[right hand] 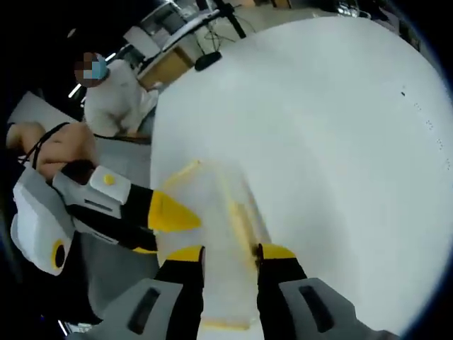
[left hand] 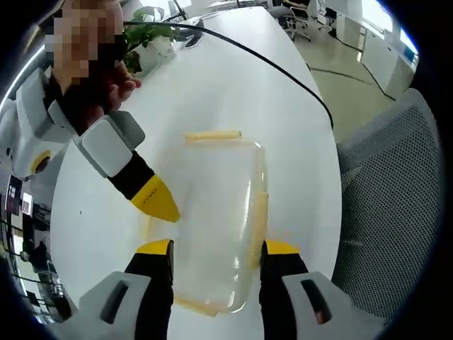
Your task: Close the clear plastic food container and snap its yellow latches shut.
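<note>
Our left claw (left hand: 216, 248) spreads astride the clear container (left hand: 212, 219) on the worktop (left hand: 283, 106); our right claw (right hand: 230, 253), also spread, should press each yellow latch (right hand: 243, 223) squarely.

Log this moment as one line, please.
container on white table, lid down | left gripper open, straddling its near end | right gripper open over side latch

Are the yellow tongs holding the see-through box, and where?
Both tongs sit open around the clear container: the left tongs at its near end, the right tongs near a yellow latch. A real grip cannot be told.
</note>
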A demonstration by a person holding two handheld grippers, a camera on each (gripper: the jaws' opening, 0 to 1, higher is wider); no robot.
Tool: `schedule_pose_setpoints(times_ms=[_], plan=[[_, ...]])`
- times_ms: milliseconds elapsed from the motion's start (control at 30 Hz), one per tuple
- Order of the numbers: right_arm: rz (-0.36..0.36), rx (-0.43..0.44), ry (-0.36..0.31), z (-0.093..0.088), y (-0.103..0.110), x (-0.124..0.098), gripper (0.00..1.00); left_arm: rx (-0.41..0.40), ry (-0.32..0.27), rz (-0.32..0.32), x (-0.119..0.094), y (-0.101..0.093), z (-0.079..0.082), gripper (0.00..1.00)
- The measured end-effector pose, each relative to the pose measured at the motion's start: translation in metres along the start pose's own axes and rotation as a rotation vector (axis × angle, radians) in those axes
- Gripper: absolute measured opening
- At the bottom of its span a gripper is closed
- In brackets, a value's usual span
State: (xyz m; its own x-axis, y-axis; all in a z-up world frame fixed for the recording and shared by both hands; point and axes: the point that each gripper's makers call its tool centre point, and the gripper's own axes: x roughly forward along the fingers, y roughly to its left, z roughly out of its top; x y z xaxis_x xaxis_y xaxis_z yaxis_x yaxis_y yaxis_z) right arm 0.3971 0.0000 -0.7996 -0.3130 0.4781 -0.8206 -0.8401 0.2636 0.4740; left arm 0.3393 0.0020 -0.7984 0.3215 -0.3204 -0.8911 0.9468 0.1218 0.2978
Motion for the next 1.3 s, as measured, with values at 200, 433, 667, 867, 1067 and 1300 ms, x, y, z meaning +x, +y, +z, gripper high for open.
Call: schedule_pose_setpoints(times_ms=[200,433,667,867,1067,1300], plan=[[0.001,-0.003,0.005,0.0,0.001,-0.001,0.27,0.011,-0.001,-0.005,-0.001,-0.001,0.001,0.47],[0.005,-0.007,-0.014,-0.001,0.002,-0.001,0.28,0.012,-0.001,-0.002,-0.004,-0.002,0.002,0.48],[0.004,-0.01,-0.013,-0.001,0.002,-0.001,0.28,0.013,-0.005,-0.001,-0.005,-0.002,0.001,0.48],[0.004,-0.007,-0.027,-0.001,0.004,-0.002,0.29,0.019,-0.005,0.001,-0.006,-0.001,0.001,0.49],[-0.004,-0.022,-0.026,0.001,0.006,-0.002,0.29,0.017,-0.014,-0.009,-0.007,0.0,0.001,0.49],[0.006,-0.084,-0.005,-0.003,0.012,0.001,0.42,-0.029,0.011,-0.063,-0.002,-0.006,-0.005,0.77]])
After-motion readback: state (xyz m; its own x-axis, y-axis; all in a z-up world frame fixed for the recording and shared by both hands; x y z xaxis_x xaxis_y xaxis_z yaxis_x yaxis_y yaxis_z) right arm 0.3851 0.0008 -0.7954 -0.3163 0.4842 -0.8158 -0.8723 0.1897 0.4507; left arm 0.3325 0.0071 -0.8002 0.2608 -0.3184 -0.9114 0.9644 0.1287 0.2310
